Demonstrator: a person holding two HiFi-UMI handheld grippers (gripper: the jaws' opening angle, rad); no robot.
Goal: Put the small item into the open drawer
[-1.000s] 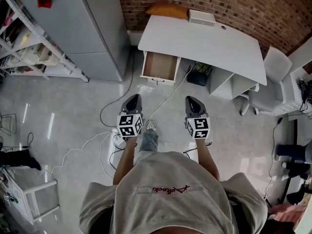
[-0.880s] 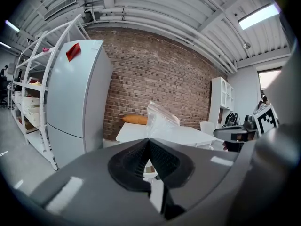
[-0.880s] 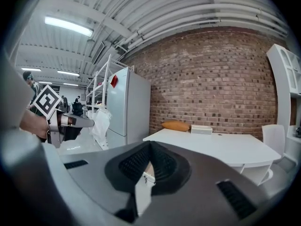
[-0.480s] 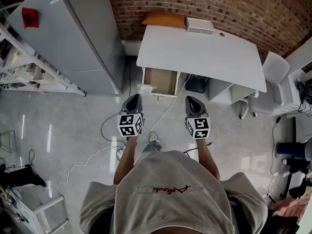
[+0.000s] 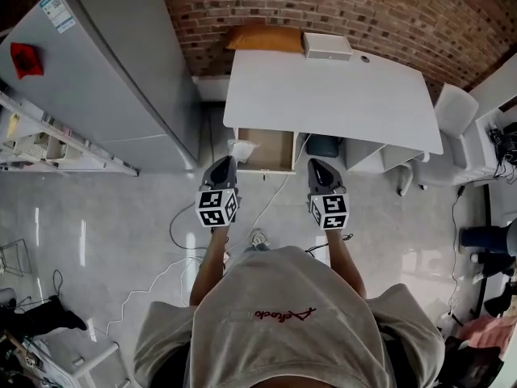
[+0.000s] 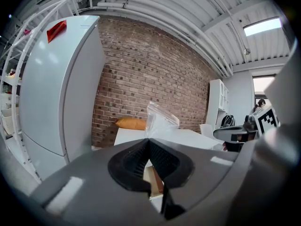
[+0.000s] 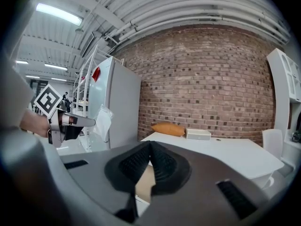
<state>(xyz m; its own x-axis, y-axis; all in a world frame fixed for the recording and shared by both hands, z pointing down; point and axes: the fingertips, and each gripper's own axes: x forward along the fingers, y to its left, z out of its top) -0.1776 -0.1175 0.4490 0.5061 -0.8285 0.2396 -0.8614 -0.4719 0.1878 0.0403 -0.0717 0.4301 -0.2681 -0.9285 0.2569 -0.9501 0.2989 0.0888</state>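
My left gripper (image 5: 226, 162) is shut on the top edge of a small clear plastic bag (image 5: 242, 148), which hangs just before the front left corner of the open drawer (image 5: 271, 140). In the left gripper view the bag (image 6: 161, 120) stands up from the closed jaws of the left gripper (image 6: 148, 141), with the wooden inside of the drawer (image 6: 153, 179) below. My right gripper (image 5: 317, 164) is shut and holds nothing, level with the left one, near the drawer's right front corner. The right gripper view shows the right gripper (image 7: 150, 143) and the bag (image 7: 102, 120) off to the left.
The drawer belongs to a white desk (image 5: 331, 95) against a brick wall, with an orange cushion (image 5: 262, 37) and a white box (image 5: 327, 45) at the back. A tall grey cabinet (image 5: 105, 87) stands left, a white chair (image 5: 456, 111) right. Cables (image 5: 182, 225) lie on the floor.
The person has walked toward the desk, so the drawer and desk now lie closer under both grippers. The bag stays held in the left gripper.
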